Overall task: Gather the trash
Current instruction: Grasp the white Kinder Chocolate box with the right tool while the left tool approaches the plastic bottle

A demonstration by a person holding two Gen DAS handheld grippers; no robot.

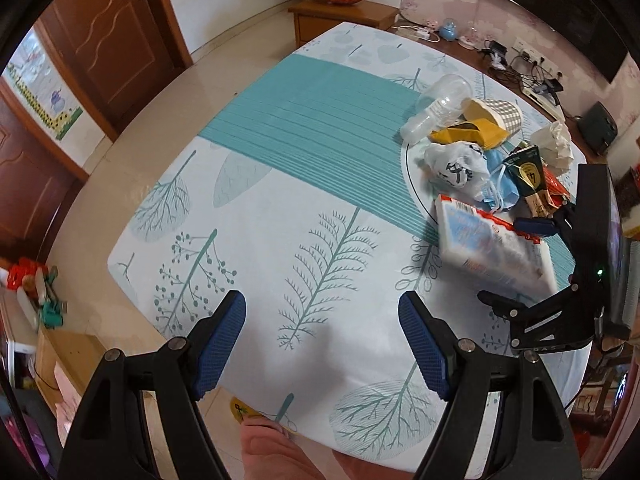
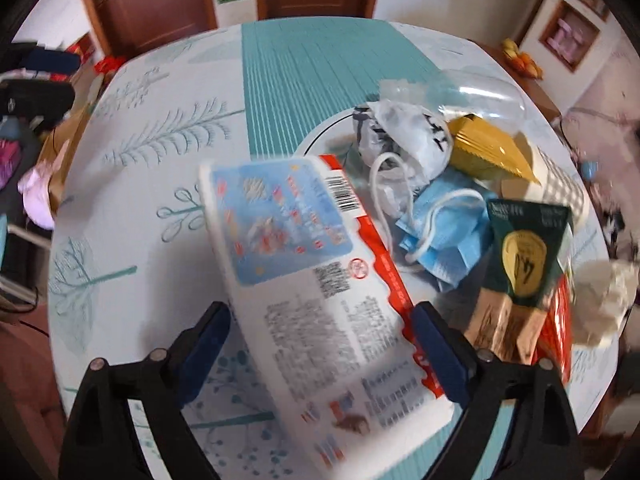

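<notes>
The right gripper (image 2: 320,344) points steeply down with its jaws spread as wide as they go. A white tissue pack (image 2: 320,300) with a red strip and blue panel lies tilted between the blue pads; whether the pads touch it cannot be told, as the pack is blurred. It lies near the table's right edge, just beside the trash heap on a white plate (image 2: 320,140): a crumpled white bag (image 2: 404,140), a blue face mask (image 2: 444,236), a yellow wrapper (image 2: 488,152), a dark green packet (image 2: 524,248), a checked paper cup (image 1: 504,114) and a clear bottle (image 1: 436,104).

The left gripper (image 1: 322,344) hangs with jaws apart and nothing between them over the bare leaf-print tablecloth (image 1: 280,208) near the front edge, well apart from the heap.
</notes>
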